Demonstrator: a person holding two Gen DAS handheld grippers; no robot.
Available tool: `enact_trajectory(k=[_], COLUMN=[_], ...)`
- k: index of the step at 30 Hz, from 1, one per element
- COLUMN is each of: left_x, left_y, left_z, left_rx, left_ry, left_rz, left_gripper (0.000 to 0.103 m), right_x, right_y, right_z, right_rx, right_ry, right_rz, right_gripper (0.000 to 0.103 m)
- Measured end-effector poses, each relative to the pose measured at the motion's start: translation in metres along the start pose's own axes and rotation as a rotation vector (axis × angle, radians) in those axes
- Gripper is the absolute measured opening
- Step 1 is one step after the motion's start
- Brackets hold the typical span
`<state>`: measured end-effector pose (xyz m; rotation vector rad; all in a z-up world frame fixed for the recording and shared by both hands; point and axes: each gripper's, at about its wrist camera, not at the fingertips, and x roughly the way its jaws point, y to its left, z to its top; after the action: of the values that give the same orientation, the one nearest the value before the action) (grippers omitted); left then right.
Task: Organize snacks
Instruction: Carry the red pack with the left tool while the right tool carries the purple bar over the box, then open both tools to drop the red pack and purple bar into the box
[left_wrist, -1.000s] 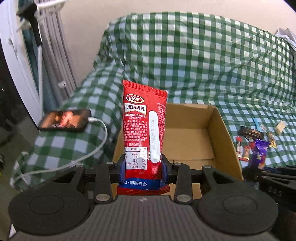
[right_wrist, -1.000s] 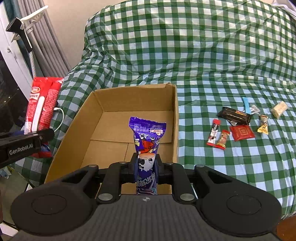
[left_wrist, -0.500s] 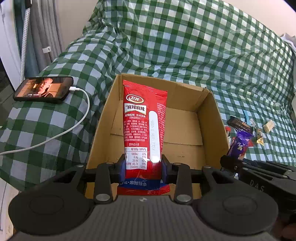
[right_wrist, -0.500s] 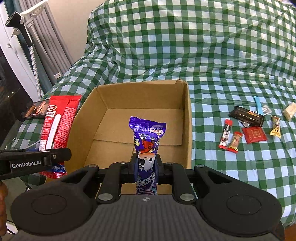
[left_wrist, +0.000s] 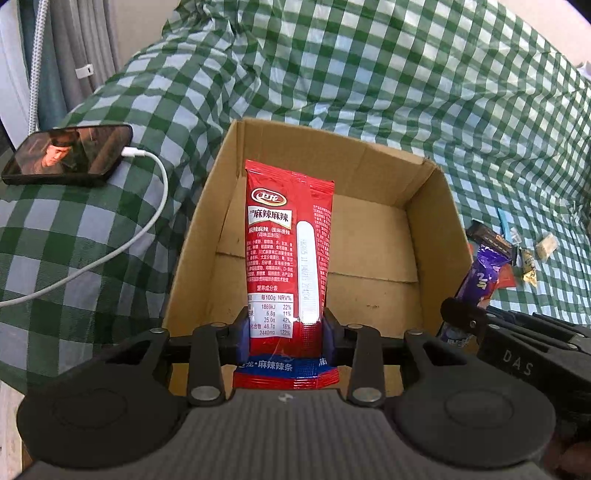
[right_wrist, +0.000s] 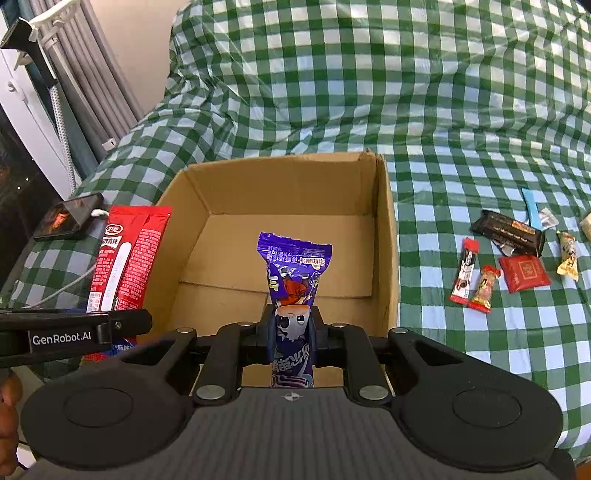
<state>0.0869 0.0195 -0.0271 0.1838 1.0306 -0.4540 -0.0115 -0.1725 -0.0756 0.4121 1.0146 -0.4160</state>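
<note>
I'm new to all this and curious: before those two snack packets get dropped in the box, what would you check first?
1. Left gripper clamps the red packet: ok.
2. Right gripper clamps the purple packet: ok.
3. Cardboard box open, floor bare: ok.
4. Red packet over the opening: ok.
5. Purple packet over the opening: ok.
6. Height above the box floor: cannot tell.

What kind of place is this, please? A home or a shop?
Probably a home, likely a bedroom: a green checked bed cover, grey curtains by a window, and a phone charging on the cover.
</note>
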Motion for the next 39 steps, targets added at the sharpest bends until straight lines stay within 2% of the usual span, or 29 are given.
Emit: enact_trajectory(k=[2, 3, 4, 6, 7, 9, 13, 18, 21, 26, 39], left_x=[0.005, 0.007, 0.008, 0.004, -0.002, -0.008, -0.017, -0.036, -0.050, -0.076, -0.117], left_y=[-0.002, -0.004, -0.006, -0.007, -0.005, -0.004, 0.003, 0.011, 0.011, 0.003, -0.011], left_z=[0.002, 0.003, 0.004, 0.005, 0.004, 0.003, -0.010, -0.038, -0.054, -0.069, -0.096], left_rx=[0.022, 0.036, 0.052, 0.051, 0.044, 0.061, 0.056, 0.016, 0.010, 0.021, 0.047], left_ry=[0.003, -0.003, -0.010, -0.055, -0.093, -0.110, -0.071, -0.035, -0.034, -0.066, -0.128], left_rz=[-0.001, 0.002, 0.016, 0.077, 0.100, 0.109, 0.105, 0.092, 0.089, 0.083, 0.082], left_gripper=[0.046, 0.058, 0.083, 0.102, 0.103, 0.103, 0.103, 0.103, 0.103, 0.103, 0.103], right_x=[0.004, 0.006, 0.008, 0.010, 0.010, 0.004, -0.010, -0.034, -0.052, -0.081, -0.137], right_y=[-0.001, -0.001, -0.001, -0.002, -0.002, -0.002, -0.004, 0.000, 0.008, 0.020, 0.020], right_z=[0.000, 0.001, 0.003, 0.008, 0.011, 0.014, 0.008, -0.022, -0.041, -0.058, -0.083], right_rx=[0.004, 0.007, 0.009, 0.010, 0.011, 0.013, -0.002, 0.013, 0.004, -0.021, 0.019], right_ry=[0.005, 0.004, 0.001, -0.007, -0.016, -0.042, -0.040, 0.034, 0.040, -0.002, -0.084], right_rz=[-0.005, -0.006, -0.013, -0.022, -0.028, -0.046, -0.063, -0.034, -0.029, -0.031, -0.046], right_gripper=[0.020, 0.021, 0.022, 0.042, 0.049, 0.068, 0.084, 0.086, 0.087, 0.093, 0.096])
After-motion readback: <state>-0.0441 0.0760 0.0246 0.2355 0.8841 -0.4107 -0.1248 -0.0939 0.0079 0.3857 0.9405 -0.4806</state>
